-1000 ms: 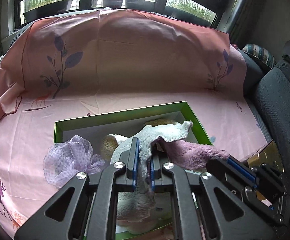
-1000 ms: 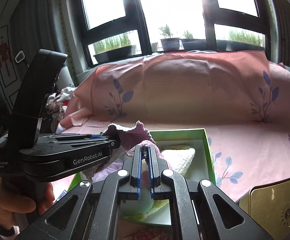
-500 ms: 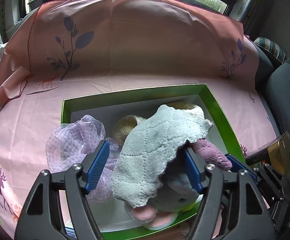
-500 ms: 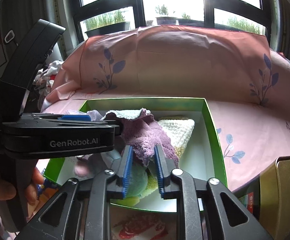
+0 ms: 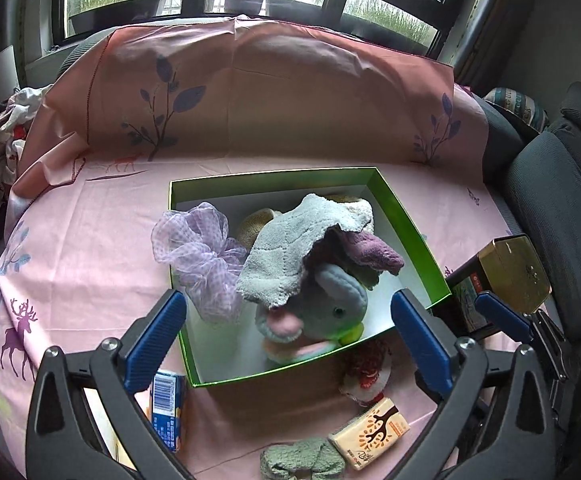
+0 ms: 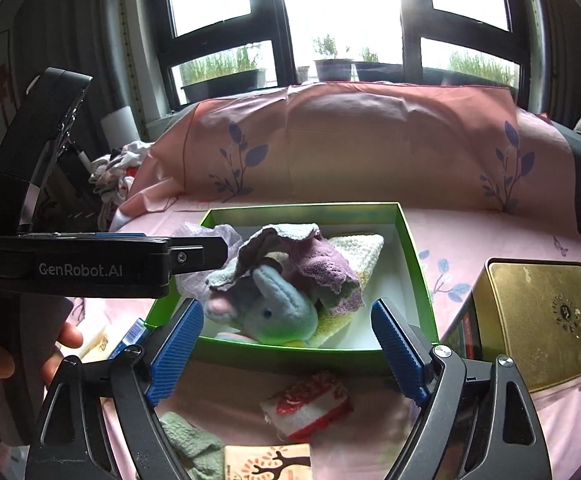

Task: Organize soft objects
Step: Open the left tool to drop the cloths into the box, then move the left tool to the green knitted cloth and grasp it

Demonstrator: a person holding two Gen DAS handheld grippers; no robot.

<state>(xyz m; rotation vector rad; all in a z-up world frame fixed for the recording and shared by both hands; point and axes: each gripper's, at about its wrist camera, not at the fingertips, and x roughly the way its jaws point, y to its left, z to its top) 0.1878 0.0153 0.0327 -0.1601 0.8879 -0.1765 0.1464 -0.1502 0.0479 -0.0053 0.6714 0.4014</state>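
We've got both claws opening, nothing btwn them: left claw & right claw. Grey towel lies draped over the plush toy inside the green box.

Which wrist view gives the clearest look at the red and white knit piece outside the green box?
The right wrist view: the knit piece lies whole and unobstructed between the tongs, in front of the green box. In the left wrist view it sits lower right, smaller, partly cut off by the right finger of the tongs.
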